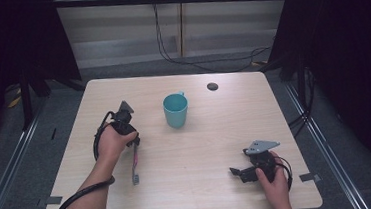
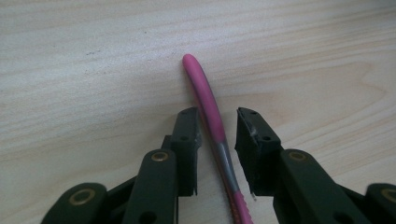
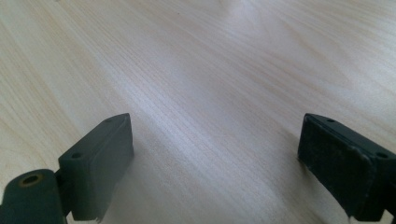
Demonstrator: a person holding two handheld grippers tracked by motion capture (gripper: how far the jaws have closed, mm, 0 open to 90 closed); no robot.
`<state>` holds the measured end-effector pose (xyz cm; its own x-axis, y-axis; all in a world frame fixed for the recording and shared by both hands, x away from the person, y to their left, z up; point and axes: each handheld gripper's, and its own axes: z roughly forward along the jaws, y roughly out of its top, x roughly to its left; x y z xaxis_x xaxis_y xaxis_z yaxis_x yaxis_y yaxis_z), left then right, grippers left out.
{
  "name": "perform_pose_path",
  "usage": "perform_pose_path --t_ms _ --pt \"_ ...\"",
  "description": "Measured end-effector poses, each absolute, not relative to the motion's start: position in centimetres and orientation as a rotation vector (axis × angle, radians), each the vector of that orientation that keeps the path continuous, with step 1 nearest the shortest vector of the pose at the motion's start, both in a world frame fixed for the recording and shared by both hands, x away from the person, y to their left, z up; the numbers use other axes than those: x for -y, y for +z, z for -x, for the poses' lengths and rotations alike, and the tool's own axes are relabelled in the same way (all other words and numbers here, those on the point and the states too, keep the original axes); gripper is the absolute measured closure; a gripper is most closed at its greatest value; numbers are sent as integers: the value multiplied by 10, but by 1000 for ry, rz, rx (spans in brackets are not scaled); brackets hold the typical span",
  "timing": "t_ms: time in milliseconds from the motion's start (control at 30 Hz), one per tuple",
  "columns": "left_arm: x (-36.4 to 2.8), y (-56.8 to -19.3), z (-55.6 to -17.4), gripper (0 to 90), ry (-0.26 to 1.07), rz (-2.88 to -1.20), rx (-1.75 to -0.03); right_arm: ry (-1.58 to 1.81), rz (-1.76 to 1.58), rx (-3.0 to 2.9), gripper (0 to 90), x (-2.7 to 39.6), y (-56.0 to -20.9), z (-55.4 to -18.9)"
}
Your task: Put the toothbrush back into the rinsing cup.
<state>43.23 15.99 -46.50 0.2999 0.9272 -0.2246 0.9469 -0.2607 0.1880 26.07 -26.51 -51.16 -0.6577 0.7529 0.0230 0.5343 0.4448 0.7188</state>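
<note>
1. The wooden table (image 1: pixel 202 148) is the largest thing here. It carries a teal cup (image 1: pixel 175 110) near the middle, toward the far side, and a small dark disc (image 1: pixel 212 86) beyond it.

2. The cup stands upright with its opening up. I see nothing inside it from the high view, although the bottom is not fully clear.

3. The right gripper (image 1: pixel 240 173) rests near the front right corner, well apart from everything. Its jaws stand wide apart with bare wood between them.

4. The left gripper (image 1: pixel 134 144) is over the toothbrush (image 2: pixel 212 116), which lies flat on the table to the left of the cup, with the brush head (image 1: pixel 135 178) toward the person.

5. In the left gripper view, one pad touches the pink handle and the other is a little apart from it, so the jaws are around it and not yet clamped.

6. I judge the toothbrush to be light and stiff, with a thin, smooth, slightly curved handle that may roll or slip. The rubbery pink part is a good place to hold.
</note>
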Motion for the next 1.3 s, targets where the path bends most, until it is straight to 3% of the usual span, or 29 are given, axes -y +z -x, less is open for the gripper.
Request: perform_pose_path --t_ms 467,867,1300 --pt "-151 -469 -435 812 -73 -2325 -1762 1034 -1099 -2404 97 265 -512 -261" --pt "-148 -467 -437 817 -64 -2349 -1773 1036 -1097 -2406 96 265 -512 -261" --pt "-154 -441 -431 819 -92 -2324 -1710 1037 -1095 -2412 91 265 -512 -262"
